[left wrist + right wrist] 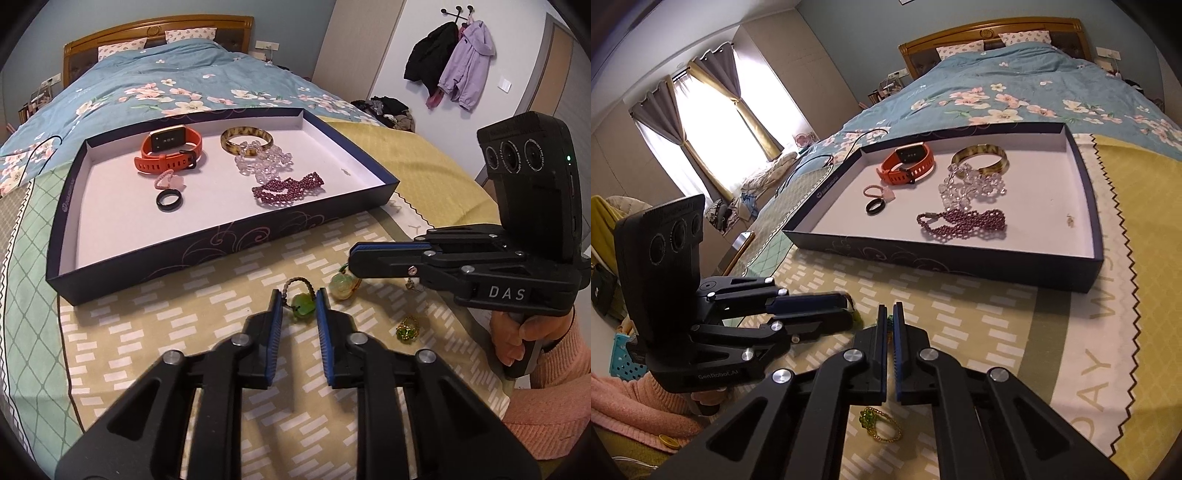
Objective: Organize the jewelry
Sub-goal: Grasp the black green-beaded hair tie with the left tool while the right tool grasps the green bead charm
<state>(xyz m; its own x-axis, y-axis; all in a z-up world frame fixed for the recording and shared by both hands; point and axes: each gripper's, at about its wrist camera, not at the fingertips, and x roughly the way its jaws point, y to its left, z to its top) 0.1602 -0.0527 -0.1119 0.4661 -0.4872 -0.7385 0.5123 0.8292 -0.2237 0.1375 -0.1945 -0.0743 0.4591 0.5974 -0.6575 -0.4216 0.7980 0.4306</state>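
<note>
We clamp the left gripper (299,306) on a green bead charm (301,309) and the right gripper (890,314) on a pale jade pendant (341,288); next, lift both into the far tray (229,236).

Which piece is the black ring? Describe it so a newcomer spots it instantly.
Start at the shallow dark box with the white floor, lying on the bed. The black ring lies in its left half, nearer the front wall than the orange watch, beside a small pink piece. It is the only plain, glossy black band there.
</note>
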